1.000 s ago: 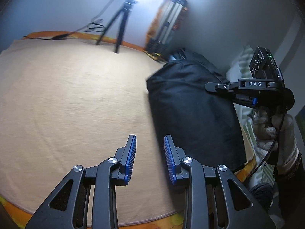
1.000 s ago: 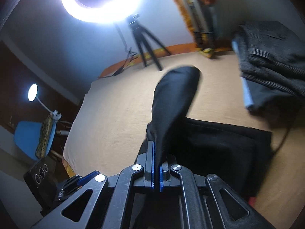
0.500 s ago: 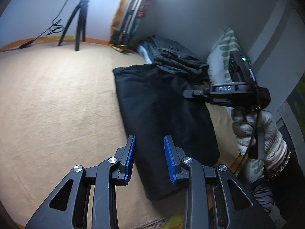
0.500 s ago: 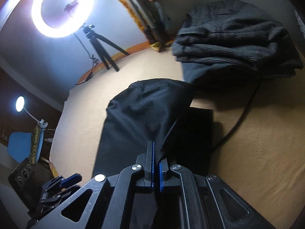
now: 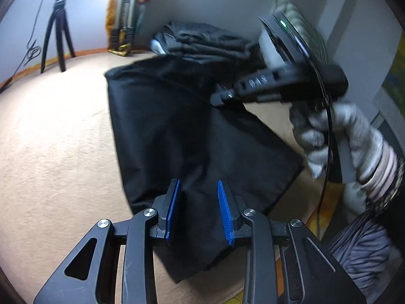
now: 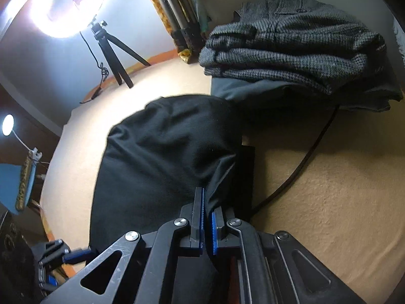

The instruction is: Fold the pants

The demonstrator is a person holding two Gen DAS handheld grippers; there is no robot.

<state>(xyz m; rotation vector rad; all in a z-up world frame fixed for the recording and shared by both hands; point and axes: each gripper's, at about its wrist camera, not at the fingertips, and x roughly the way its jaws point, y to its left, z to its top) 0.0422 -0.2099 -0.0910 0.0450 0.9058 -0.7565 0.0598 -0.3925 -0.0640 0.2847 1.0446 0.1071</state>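
Black pants [image 5: 177, 126] lie partly folded on the beige bed cover [image 5: 55, 152]. My right gripper [image 6: 207, 217] is shut on a fold of the black pants [image 6: 164, 152], and the cloth drapes from its pads down onto the lower layer. In the left wrist view the right gripper [image 5: 220, 98] hangs over the pants' far right part, held by a gloved hand [image 5: 341, 136]. My left gripper [image 5: 198, 210] hovers open above the pants' near end, with nothing pressed between its blue pads [image 5: 174, 207].
A stack of folded grey pants [image 6: 291, 45] sits at the back right, with a black cable [image 6: 303, 157] running from under it. A tripod [image 6: 111, 53] with a ring light [image 6: 68, 2] stands at the far edge. Folded stands [image 5: 126, 20] lean on the wall. A striped pillow [image 5: 301, 17] lies behind the right gripper.
The right gripper came down and brought the lifted pants fold lower over the bottom layer. The left gripper swung right, from over bare cover to above the pants' near end.
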